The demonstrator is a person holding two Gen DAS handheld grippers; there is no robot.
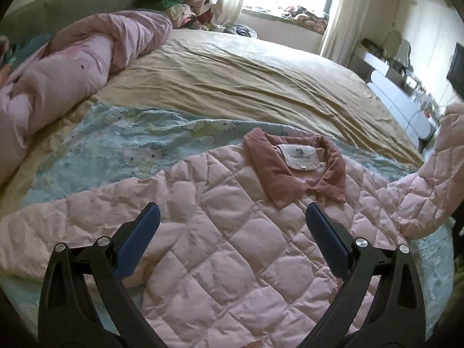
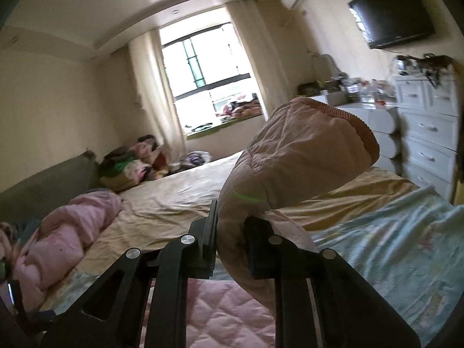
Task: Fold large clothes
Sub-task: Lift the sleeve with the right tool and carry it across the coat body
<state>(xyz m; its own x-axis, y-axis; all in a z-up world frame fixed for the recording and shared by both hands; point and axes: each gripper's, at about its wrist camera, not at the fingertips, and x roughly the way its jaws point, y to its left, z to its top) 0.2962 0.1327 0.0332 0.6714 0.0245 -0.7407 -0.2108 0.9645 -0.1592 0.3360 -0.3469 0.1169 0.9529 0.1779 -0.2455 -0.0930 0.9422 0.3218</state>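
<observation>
Left hand-held gripper (image 1: 232, 220) hovered over the jacket, jaws wide apart, nothing between them. Right hand-held gripper (image 2: 230, 242) was clamped on the jacket's sleeve (image 2: 293, 156), cuff lifted and blocking much of the right wrist view. One pink quilted jacket (image 1: 232, 246) lay flat, front down, on the cartoon-print sheet (image 1: 110, 148) at the bed's near edge, collar (image 1: 295, 171) and label up. Beyond: tan bedsheet (image 1: 246, 81), one bunched pink duvet (image 1: 72, 58) at left, one clothes pile (image 1: 179, 5) by the headboard, white drawers (image 2: 429, 127), one wall TV (image 2: 391, 11), one window (image 2: 203, 58).
</observation>
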